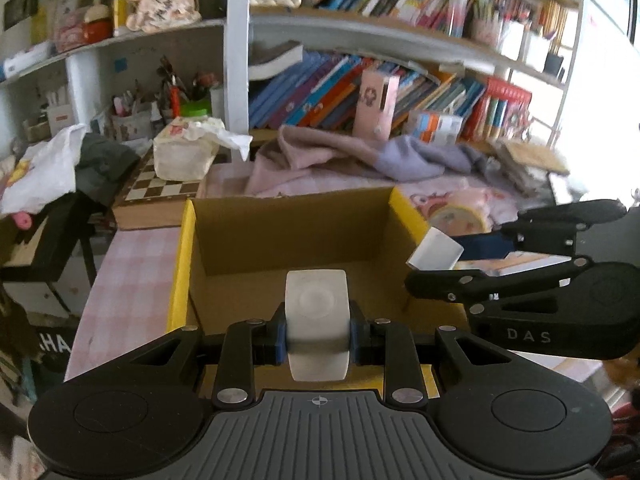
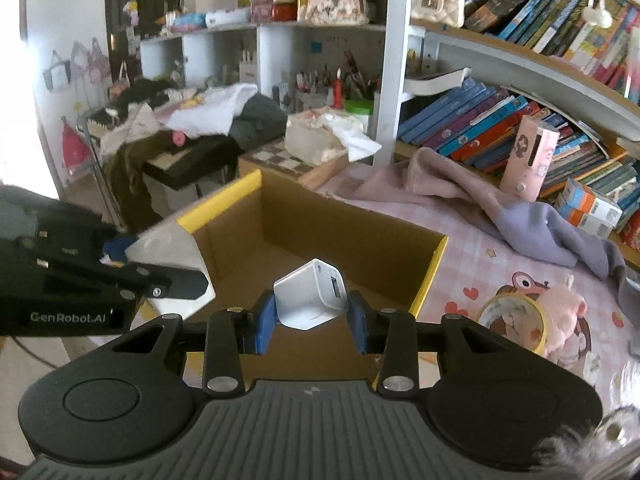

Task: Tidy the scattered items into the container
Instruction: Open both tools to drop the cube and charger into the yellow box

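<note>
Presently, through the left wrist camera, I see my left gripper [image 1: 318, 338] clamped tight on a white block [image 1: 316, 320] with a faint round mark on its face; the blue pads press on both its sides. The block hangs above the near edge of the cardboard box [image 1: 296, 236], which stands open on the pink checked cloth [image 1: 120, 280] with yellow trim on its flaps. No object is visible on the part of the box floor that I can see. To the right, my right gripper [image 1: 434, 264] reaches in over the box's right wall, carrying a white charger [image 1: 436, 254] that shows here only as a pale blurred block.

Through the right wrist camera, the right gripper [image 2: 310, 318] holds the white charger [image 2: 312, 296] narrowly between its blue pads, tilted, with its socket face turned up and to the right. It hangs over the near part of the same box [image 2: 340, 236]. The left gripper [image 2: 160, 276] enters from the left over the box's left flap, its white block [image 2: 168, 256] blurred. Right of the box, on the cloth, lie a roll of tape [image 2: 514, 320] and, touching it, a pink plush toy [image 2: 564, 312].
</note>
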`<state>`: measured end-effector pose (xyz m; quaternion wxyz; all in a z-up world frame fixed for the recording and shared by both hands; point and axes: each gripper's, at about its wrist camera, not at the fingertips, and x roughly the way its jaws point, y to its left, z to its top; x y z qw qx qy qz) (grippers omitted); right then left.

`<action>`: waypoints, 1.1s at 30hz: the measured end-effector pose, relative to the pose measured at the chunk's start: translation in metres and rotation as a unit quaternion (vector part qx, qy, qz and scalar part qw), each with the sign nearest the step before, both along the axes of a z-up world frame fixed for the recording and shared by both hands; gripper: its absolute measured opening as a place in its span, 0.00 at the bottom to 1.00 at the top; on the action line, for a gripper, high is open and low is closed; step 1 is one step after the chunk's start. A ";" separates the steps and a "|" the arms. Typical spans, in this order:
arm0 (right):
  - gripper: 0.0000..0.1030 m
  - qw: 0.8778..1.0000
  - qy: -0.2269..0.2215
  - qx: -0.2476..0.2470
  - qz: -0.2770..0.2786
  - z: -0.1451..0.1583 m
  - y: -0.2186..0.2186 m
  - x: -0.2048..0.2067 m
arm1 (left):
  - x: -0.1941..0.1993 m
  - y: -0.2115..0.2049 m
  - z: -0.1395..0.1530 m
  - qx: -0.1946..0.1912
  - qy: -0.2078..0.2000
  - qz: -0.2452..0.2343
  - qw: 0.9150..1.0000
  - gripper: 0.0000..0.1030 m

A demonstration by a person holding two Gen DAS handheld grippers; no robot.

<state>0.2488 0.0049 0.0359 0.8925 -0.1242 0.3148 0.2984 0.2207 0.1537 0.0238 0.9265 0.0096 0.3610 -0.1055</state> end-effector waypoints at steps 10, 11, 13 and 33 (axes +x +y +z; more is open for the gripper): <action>0.35 0.990 0.009 -0.109 0.088 -0.045 0.036 0.073 | 0.076 -0.009 -0.030 0.091 0.047 -0.075 0.992 0.26; 0.35 0.987 0.007 -0.124 0.098 -0.049 0.041 0.079 | 0.084 -0.011 -0.033 0.099 0.054 -0.083 0.990 0.26; 0.35 0.981 0.005 -0.151 0.123 -0.056 0.051 0.091 | 0.103 -0.016 -0.041 0.115 0.071 -0.102 0.985 0.26; 0.62 0.957 0.003 -0.220 0.189 -0.076 0.070 0.117 | 0.138 -0.023 -0.057 0.221 0.071 -0.094 0.968 0.76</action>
